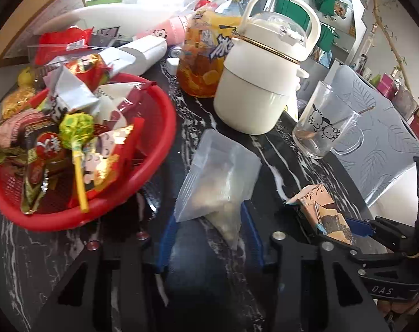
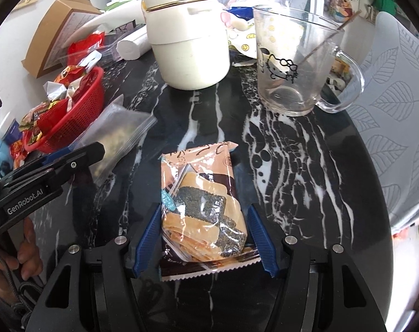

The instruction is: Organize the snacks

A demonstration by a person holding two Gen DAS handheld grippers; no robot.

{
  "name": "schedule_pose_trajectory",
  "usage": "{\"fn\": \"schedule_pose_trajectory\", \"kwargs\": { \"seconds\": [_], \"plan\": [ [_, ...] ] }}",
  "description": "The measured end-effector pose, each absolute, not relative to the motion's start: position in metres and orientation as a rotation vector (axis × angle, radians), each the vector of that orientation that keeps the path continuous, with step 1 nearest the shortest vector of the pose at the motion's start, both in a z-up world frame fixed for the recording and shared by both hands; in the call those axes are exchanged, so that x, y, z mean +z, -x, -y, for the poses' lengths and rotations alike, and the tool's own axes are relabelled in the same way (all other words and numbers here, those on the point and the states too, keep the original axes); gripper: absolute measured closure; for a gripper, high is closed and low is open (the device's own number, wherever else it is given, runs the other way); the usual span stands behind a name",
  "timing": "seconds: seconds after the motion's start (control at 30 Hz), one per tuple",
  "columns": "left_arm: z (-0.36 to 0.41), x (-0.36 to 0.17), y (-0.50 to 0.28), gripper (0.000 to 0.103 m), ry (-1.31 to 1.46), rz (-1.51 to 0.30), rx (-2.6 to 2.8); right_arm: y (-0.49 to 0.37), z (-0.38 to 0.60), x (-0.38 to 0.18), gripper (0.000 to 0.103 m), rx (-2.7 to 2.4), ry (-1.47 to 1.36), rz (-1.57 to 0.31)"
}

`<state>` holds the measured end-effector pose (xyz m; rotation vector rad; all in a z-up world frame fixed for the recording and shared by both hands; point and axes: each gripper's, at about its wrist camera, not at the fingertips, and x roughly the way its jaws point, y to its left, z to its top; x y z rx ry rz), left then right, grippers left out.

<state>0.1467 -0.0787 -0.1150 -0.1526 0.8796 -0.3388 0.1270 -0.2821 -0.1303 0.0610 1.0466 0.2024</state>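
Between right gripper (image 2: 206,238) fingers, unclamped, peach seaweed-cracker packet (image 2: 201,210); left gripper (image 1: 209,238) pinching frosted zip bag (image 1: 220,182).

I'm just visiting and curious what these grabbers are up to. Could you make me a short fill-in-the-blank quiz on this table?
1. The basket that holds the snacks is coloured ____.
2. The left gripper has its fingers around a frosted ____ bag.
3. The cracker packet lies between the fingers of the ____ gripper.
4. The glass mug shows a cartoon ____.

Missing words: red; zip; right; cat
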Motion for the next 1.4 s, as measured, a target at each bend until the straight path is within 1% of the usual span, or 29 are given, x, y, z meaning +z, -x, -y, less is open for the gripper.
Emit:
{"fn": "schedule_pose_trajectory", "kwargs": {
  "seconds": [0.07,0.17,0.57,0.93,1.17,1.2,1.27,1.33,1.4],
  "plan": [
    [0.084,-0.114,-0.146,0.065,0.138,-0.879,-0.351,-0.125,0.286,-0.13,0.048,0.194,-0.063,-1.042],
    [0.09,-0.113,-0.142,0.065,0.121,-0.887,-0.373,-0.122,0.29,-0.13,0.049,0.192,-0.069,-1.037],
    [0.104,-0.112,-0.104,0.065,0.081,-0.951,-0.445,-0.102,0.307,-0.129,0.049,0.174,-0.078,-1.042],
    [0.103,-0.118,-0.048,0.065,0.06,-1.005,-0.449,-0.058,0.306,-0.127,0.049,0.177,-0.072,-1.047],
    [0.096,-0.118,-0.032,0.064,-0.009,-0.966,-0.353,-0.038,0.302,-0.127,0.049,0.181,-0.073,-1.051],
    [0.093,-0.116,-0.031,0.063,0.005,-0.961,-0.349,-0.038,0.303,-0.127,0.049,0.178,-0.079,-1.052],
    [0.086,-0.111,-0.031,0.053,0.024,-0.942,-0.331,-0.037,0.304,-0.127,0.049,0.175,-0.093,-1.05],
    [0.083,-0.104,-0.034,0.035,0.021,-0.91,-0.304,-0.036,0.304,-0.127,0.049,0.174,-0.1,-1.045],
    [0.082,-0.097,-0.039,0.032,0.019,-0.879,-0.294,-0.036,0.303,-0.128,0.049,0.172,-0.096,-1.045]
  ]
}}
